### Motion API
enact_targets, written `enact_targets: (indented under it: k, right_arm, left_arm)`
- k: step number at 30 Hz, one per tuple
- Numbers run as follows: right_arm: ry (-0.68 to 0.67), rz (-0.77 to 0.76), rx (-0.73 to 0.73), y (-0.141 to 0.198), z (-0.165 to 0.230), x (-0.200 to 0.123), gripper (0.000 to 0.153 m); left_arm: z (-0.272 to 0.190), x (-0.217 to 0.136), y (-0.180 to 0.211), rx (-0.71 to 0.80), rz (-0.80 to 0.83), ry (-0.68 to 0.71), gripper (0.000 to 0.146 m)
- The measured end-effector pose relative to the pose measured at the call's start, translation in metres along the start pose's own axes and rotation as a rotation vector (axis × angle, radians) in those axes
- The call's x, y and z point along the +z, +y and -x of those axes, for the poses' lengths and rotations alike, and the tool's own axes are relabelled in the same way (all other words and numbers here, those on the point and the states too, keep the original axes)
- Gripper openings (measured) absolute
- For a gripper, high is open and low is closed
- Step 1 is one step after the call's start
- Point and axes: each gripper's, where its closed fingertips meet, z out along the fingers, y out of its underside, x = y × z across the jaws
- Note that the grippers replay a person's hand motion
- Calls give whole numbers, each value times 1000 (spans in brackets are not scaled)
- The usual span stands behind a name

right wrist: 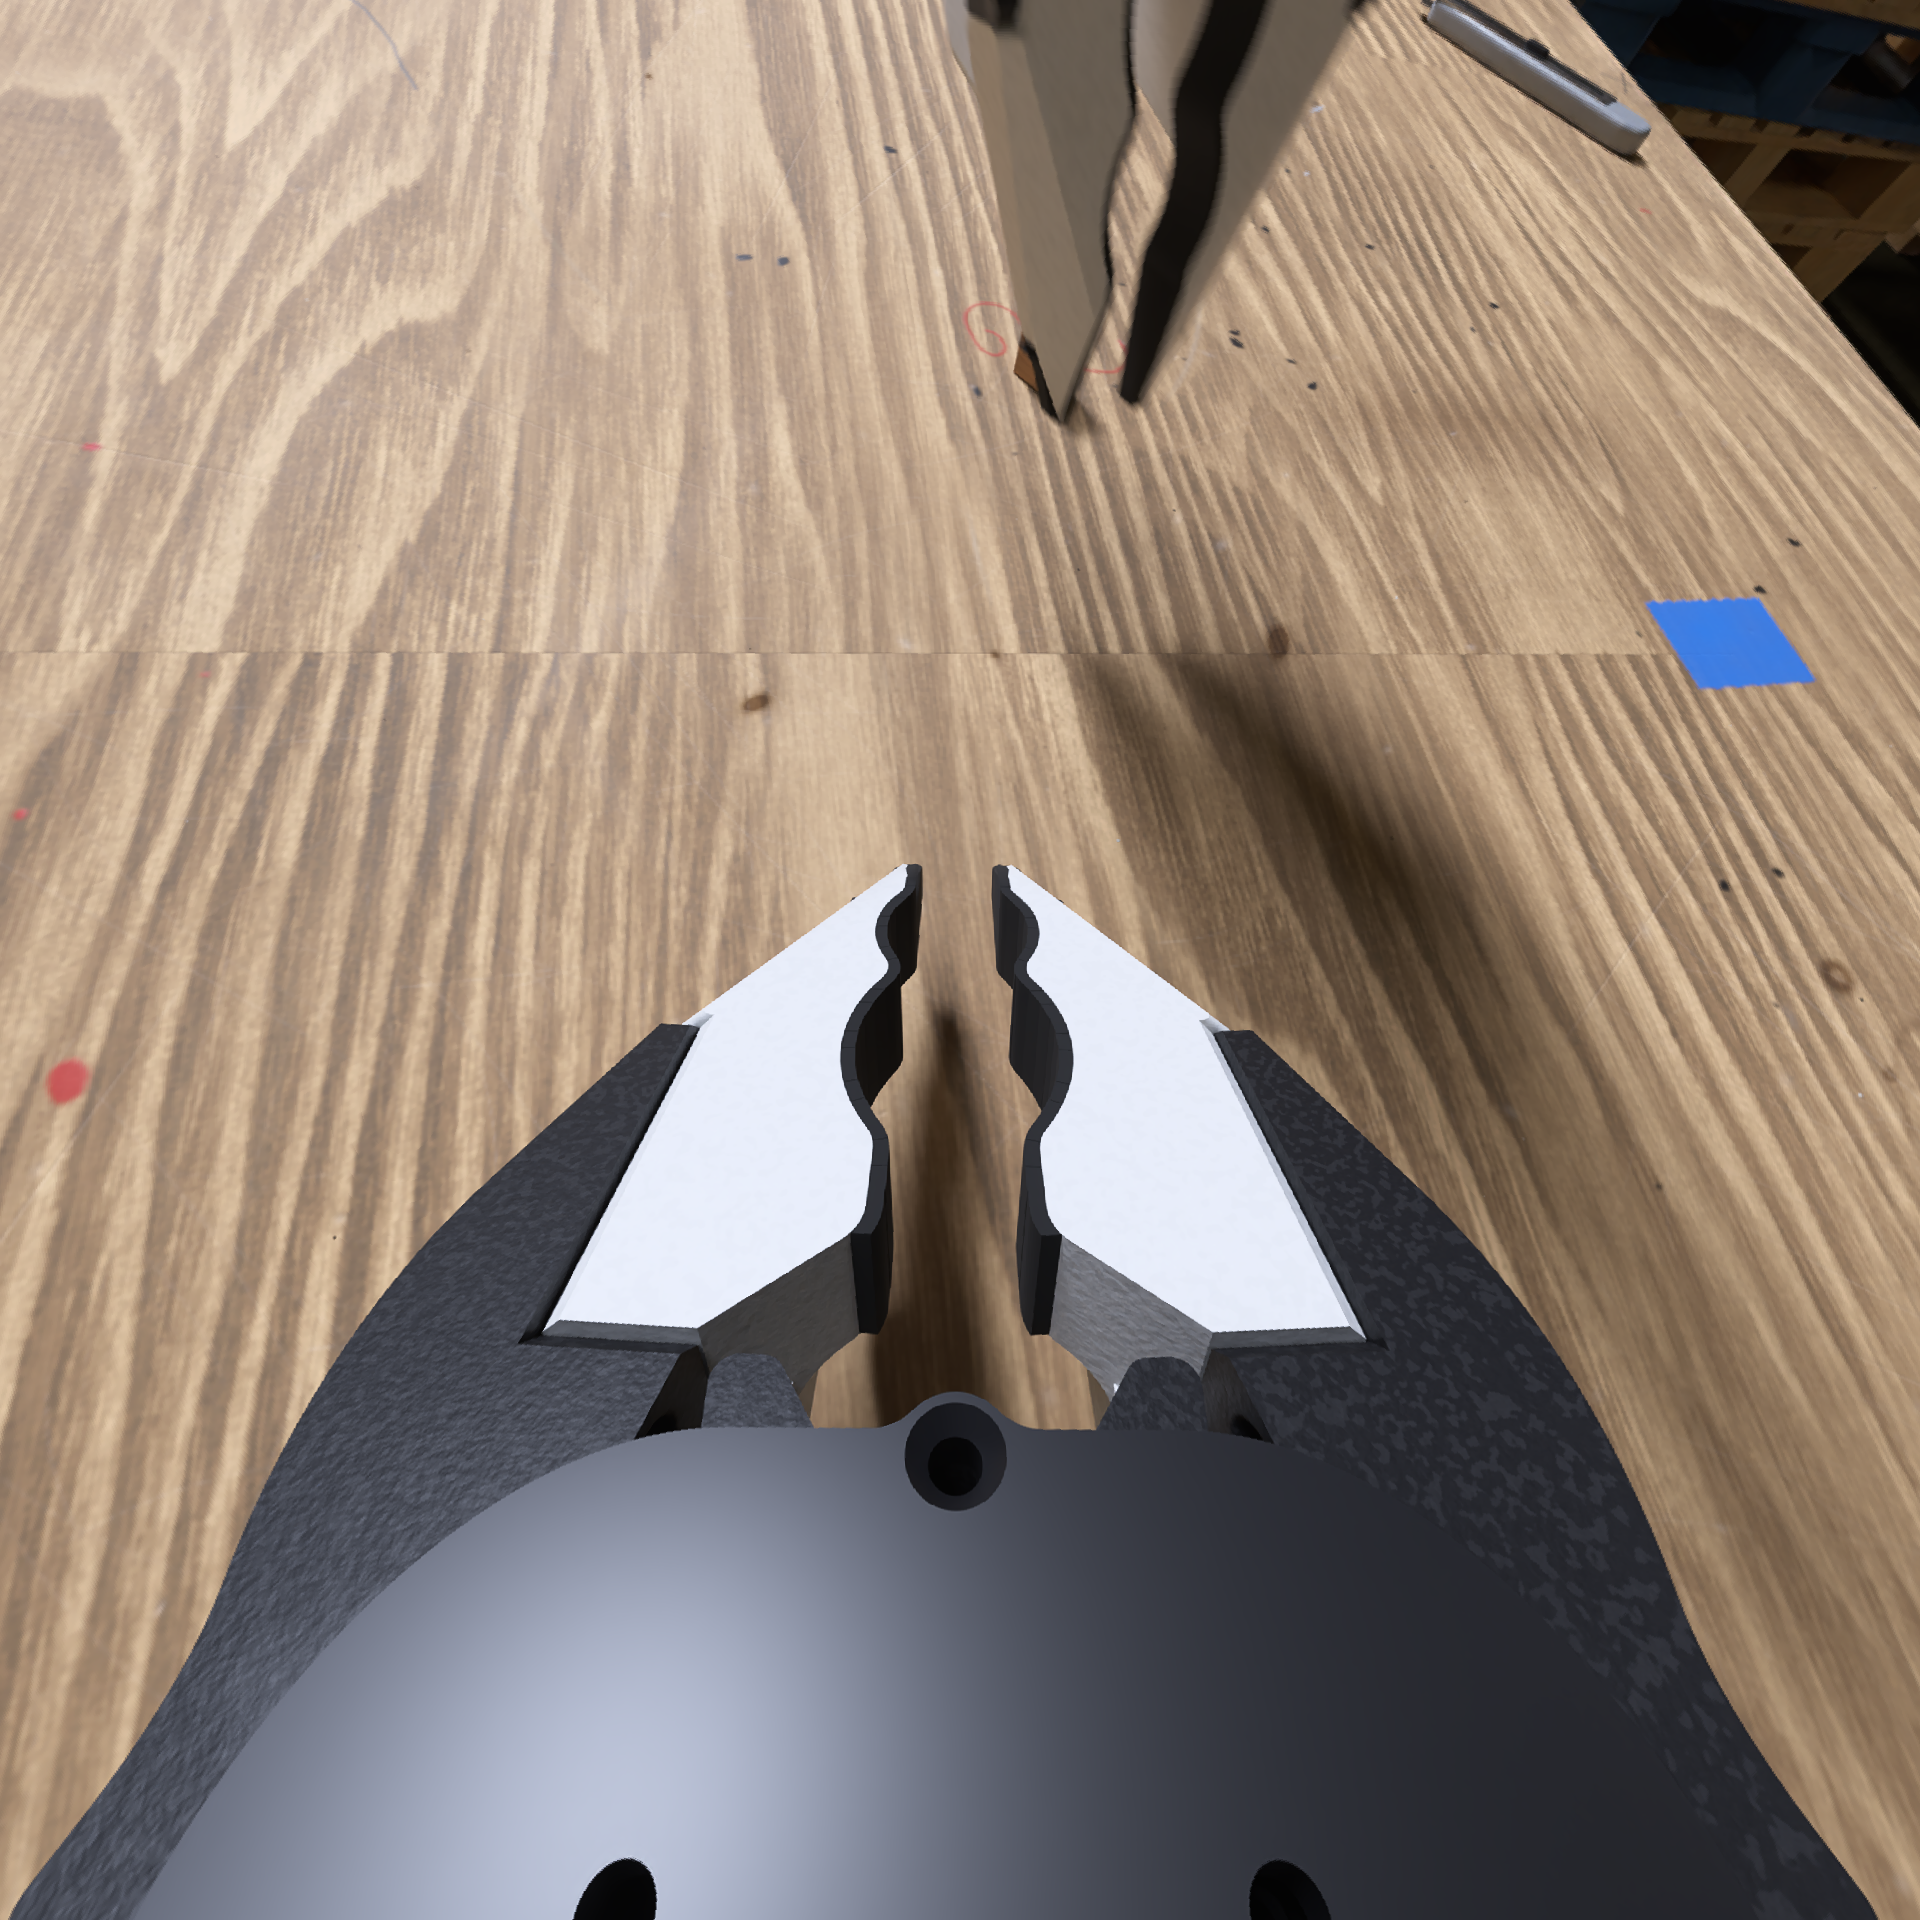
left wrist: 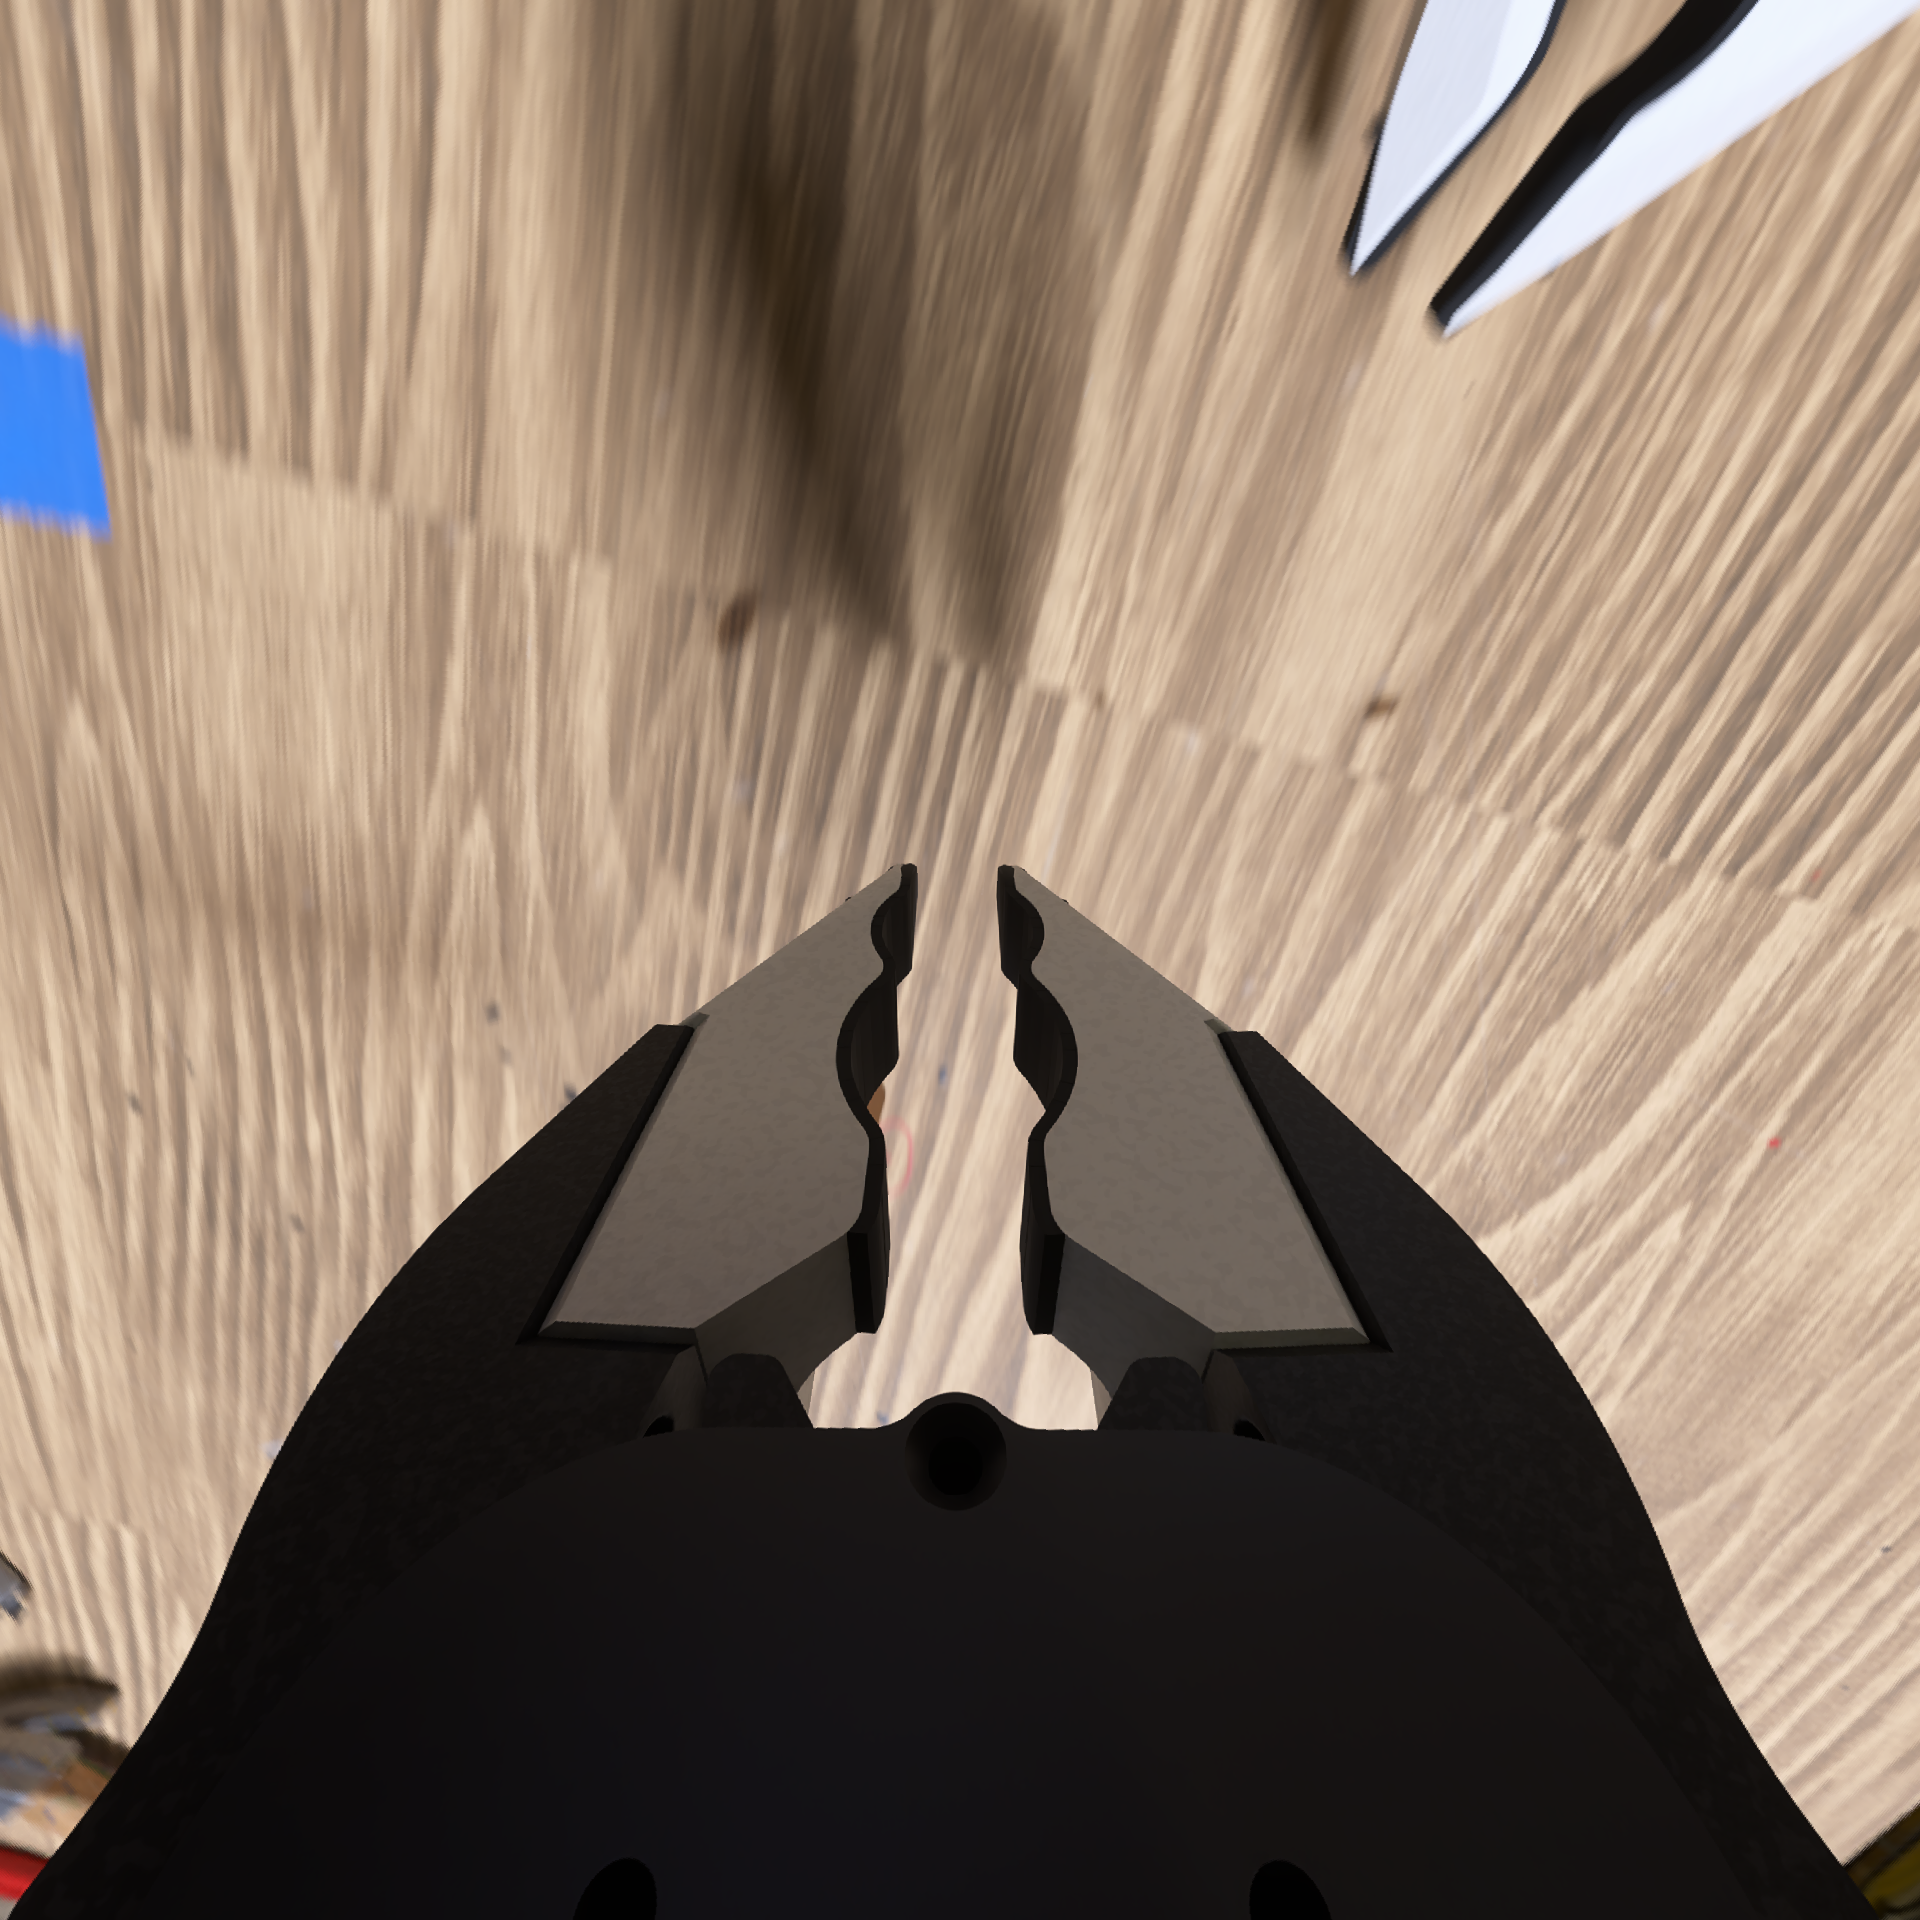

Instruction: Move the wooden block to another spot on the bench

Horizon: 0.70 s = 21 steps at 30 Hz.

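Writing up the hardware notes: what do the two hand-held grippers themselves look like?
Both match. The left hand-held gripper has a rounded, smooth dark body with a small round hole at centre, textured black finger mounts, and two tapering pale fingers with black wavy inner pads. The right hand-held gripper is the same, its fingers bright white and its body glossy grey-black. No cables or markings show.

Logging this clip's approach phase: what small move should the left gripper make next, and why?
The left gripper should probably widen and shift slightly toward its left finger: the wooden block peeks out beside that finger, not in the narrow gap.
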Motion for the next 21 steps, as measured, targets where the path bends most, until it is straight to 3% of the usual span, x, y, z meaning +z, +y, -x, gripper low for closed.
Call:
enact_targets:
  k: [9, 21]
  right_arm:
    - [-17, -14, 4, -1, 1, -2, 12]
    - [-15, -7, 3, 0, 1, -1, 12]
  left_arm:
    - [-8, 36, -74, 131, 4, 58, 15]
    - [-1, 50, -78, 127, 33, 58, 15]
